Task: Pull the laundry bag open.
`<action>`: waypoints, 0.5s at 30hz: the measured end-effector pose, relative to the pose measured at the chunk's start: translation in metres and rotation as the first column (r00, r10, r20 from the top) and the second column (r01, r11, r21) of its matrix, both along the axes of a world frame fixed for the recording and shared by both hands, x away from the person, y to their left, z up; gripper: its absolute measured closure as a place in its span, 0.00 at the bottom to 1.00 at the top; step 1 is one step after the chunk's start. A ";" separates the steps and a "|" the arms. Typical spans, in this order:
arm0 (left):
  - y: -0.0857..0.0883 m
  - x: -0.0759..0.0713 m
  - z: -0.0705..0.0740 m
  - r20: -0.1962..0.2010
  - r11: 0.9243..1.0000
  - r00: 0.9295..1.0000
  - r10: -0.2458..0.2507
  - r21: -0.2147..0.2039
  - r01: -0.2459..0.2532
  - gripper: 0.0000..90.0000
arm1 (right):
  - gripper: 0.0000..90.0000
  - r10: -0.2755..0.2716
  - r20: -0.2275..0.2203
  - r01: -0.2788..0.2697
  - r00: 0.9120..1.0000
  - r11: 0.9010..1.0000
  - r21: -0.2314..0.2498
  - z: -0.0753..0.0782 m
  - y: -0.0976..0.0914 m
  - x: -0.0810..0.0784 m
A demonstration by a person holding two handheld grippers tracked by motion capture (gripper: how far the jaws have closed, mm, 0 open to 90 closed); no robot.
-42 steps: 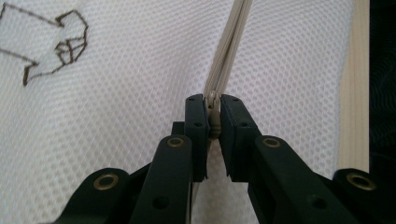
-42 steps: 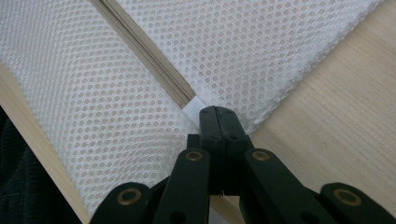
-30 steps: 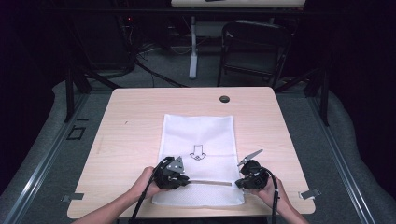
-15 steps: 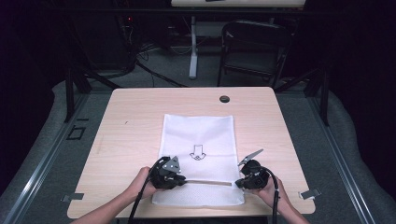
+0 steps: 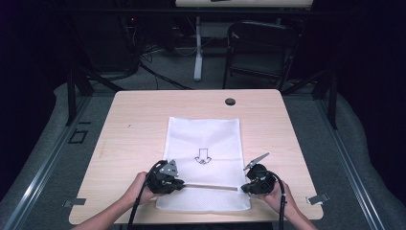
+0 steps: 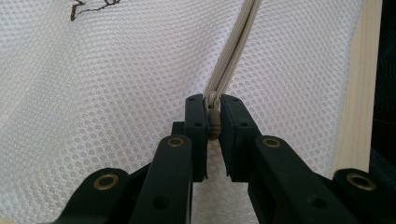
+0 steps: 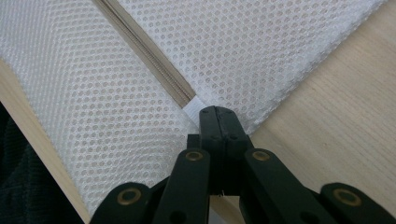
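A pale wooden worktop (image 5: 143, 124) takes up the middle of the high view, with dark floor and a folding chair (image 5: 261, 48) beyond its far edge at the upper centre. A small black round cap (image 5: 230, 101) sits in the worktop near that far edge.

A white mesh bag (image 5: 203, 139) lies flat on the worktop, centre and lower centre of the high view, its near end close to the worktop's near edge. A dark arrow mark (image 5: 202, 155) is printed on it around the middle. A beige zipper (image 5: 210, 186) runs straight across the bag near its lower end, from left to right in the frame.

The left gripper (image 5: 179, 182) sits at the zipper's left end, held by a hand at the lower left. In the left gripper view its jaws are pinching the zipper pull (image 6: 214, 123), with the zipper's teeth running off to the upper right.

The right gripper (image 5: 244, 188) sits at the bag's right edge, lower right of the high view. In the right gripper view its jaws are pressed together on the white fabric tab (image 7: 195, 109) at the zipper's end, with bare wood to the right.
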State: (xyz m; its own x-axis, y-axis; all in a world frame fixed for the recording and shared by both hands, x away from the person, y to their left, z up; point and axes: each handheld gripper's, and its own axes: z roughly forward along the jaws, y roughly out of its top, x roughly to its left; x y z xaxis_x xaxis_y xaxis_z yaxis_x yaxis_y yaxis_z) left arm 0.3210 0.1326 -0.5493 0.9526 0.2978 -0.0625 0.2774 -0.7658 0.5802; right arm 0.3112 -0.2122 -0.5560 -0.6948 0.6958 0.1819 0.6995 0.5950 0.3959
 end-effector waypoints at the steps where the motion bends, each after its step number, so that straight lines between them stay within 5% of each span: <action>1: 0.000 0.000 0.000 0.001 1.000 1.000 -0.001 -0.001 0.001 0.92 | 1.00 0.001 0.000 -0.001 1.000 1.000 0.001 0.000 0.000 0.000; 15: 0.017 0.001 0.001 0.001 0.999 0.999 0.039 0.004 -0.039 0.92 | 1.00 0.013 -0.008 -0.013 1.000 1.000 -0.002 0.001 -0.001 0.001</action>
State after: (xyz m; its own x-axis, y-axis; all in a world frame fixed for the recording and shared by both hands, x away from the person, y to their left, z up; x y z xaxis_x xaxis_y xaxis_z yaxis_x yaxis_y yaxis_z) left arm 0.3219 0.1501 -0.5479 0.9402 0.3352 -0.0608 0.3070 -0.7565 0.5775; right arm 0.3125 -0.2129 -0.5552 -0.7025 0.6868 0.1863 0.6947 0.6051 0.3889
